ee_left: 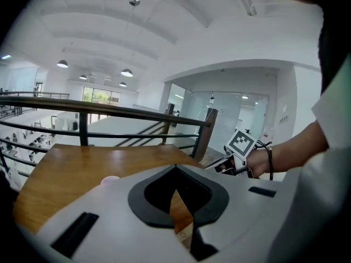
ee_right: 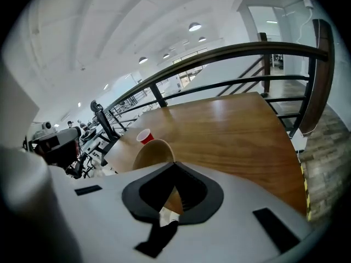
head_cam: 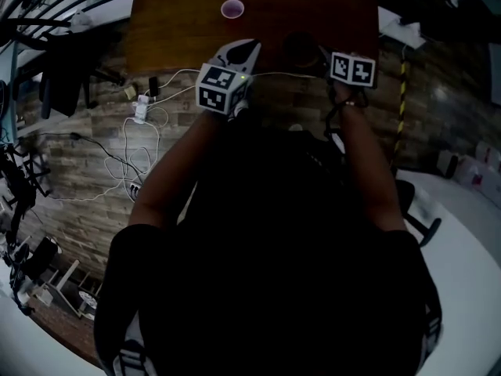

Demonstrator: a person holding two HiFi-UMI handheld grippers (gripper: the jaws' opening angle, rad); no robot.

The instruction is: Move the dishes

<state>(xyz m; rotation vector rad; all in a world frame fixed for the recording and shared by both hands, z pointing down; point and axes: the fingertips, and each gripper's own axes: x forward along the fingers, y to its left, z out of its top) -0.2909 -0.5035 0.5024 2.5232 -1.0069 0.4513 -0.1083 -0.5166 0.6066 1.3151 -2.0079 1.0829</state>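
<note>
**Head view: both grippers at the near edge of the desk, bowl in the right one**

White cables [head_cam: 141,131] lie tangled on the plank floor at far left, below the desk [head_cam: 180,30]. The left gripper [head_cam: 244,52] reaches just over the desk's near edge. In the left gripper view its jaws are drawn together, with only a thin sliver of desk [ee_left: 82,169] showing through the seam and nothing held between them. Farther back on the wood, beyond this gripper, a cup [head_cam: 232,9] stands upright and alone.

To the right of the left gripper, a dark round bowl [head_cam: 300,51] sits at the desk's near edge, well apart from the cup. The right gripper [head_cam: 325,56] meets the bowl at its right side. In the right gripper view the tan bowl [ee_right: 152,153] rises just left of the jaw tips, and its wall runs into the seam of the right gripper [ee_right: 175,164], whose jaws are closed on it. The red cup [ee_right: 145,137] shows beyond the bowl. A dark railing [ee_right: 236,51] borders the far side of the desk.
</note>
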